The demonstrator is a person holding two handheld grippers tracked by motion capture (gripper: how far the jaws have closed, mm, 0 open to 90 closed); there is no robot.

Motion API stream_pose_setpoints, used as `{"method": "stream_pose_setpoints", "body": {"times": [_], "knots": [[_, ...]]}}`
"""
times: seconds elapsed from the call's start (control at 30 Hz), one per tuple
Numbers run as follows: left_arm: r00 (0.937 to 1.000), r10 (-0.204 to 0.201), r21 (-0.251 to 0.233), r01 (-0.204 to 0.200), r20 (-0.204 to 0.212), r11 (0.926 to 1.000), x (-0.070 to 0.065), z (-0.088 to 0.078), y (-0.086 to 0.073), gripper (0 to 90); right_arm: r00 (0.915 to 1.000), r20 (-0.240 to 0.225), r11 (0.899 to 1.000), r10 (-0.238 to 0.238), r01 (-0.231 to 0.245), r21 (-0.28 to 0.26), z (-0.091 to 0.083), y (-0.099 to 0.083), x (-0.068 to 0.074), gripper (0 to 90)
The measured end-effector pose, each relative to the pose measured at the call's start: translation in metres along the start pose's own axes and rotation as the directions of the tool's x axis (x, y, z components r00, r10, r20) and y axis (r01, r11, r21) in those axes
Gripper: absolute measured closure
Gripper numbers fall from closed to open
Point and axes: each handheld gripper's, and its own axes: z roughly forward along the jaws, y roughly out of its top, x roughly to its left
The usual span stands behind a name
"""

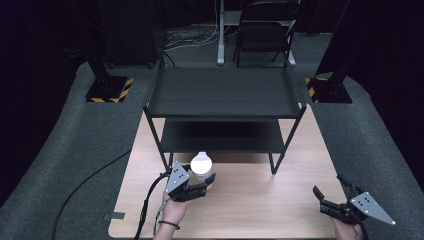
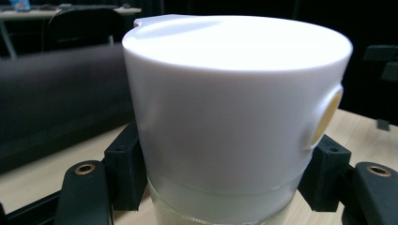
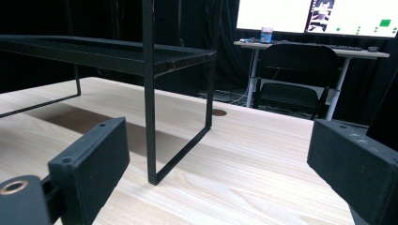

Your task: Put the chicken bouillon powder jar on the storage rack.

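So we've got the jar (image 1: 202, 167) with the white lid clamped in the left gripper (image 1: 206, 186), jaws squeezed against its sides just below the lid, and you can see that nicely in the left gripper view, where the jar (image 2: 234, 117) sits snug between both black pads. It's just in front of the black shelf rack (image 1: 225, 107), near the rack's front left leg, and looks to be held a bit above the wooden table (image 1: 250, 200) rather than resting on it, though we can't be totally sure from up top. The right gripper (image 1: 332, 197) hangs well off to the right of the rack, jaws spread wide with nothing between them, just looking at the rack's leg (image 3: 149, 93) and the table. Progress-wise, we'd say the grab part is done and the rest is ahead: both rack shelves are bare, so if the jar is headed for one of them, the carry and the set-down are left to do, then letting go.
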Motion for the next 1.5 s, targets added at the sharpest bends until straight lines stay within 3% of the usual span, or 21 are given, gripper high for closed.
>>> {"method": "stream_pose_setpoints", "body": {"times": [0.2,0.3,0.63,0.87,1.13,1.27,1.4,1.5], "knots": [[0.9994,0.019,-0.031,-0.018,0.027,0.9994,0.001,0.007,0.033,30.8,1.0,0.001,1.0,-0.001,0.001,-0.001,0.0,0.0,0.0,5.0],[0.9983,0.055,-0.031,-0.054,0.022,0.998,0.0,0.015,0.05,30.9,1.0,0.006,1.0,0.005,-0.005,-0.003,0.0,0.0,0.0,5.0],[0.9981,0.058,-0.02,-0.058,0.019,0.9981,0.003,0.062,0.086,30.8,1.0,0.002,1.0,0.006,-0.006,-0.005,0.0,-0.001,-0.001,5.0],[0.999,0.044,-0.017,-0.044,0.001,0.9989,0.003,0.091,0.095,30.8,0.9999,0.002,1.0,0.01,-0.01,-0.008,-0.001,-0.001,-0.002,5.0],[0.9987,0.027,0.021,-0.026,-0.043,0.9994,0.007,0.111,0.1,30.8,0.9999,-0.001,1.0,0.013,-0.013,-0.01,0.0,-0.002,-0.003,5.0],[0.9955,0.059,0.023,-0.058,-0.074,0.9981,0.004,0.113,0.1,30.5,0.9999,-0.001,1.0,0.015,-0.015,-0.01,0.0,-0.002,-0.003,5.1],[0.9952,0.034,0.008,-0.034,-0.091,0.9994,0.003,0.111,0.098,23.3,0.9999,-0.002,1.0,0.016,-0.016,-0.009,0.0,-0.002,-0.003,5.1],[0.9948,0.04,-0.002,-0.041,-0.093,0.9992,0.001,0.108,0.094,21.4,0.9999,-0.004,1.0,0.014,-0.014,-0.009,0.0,-0.001,-0.002,5.0]]}}
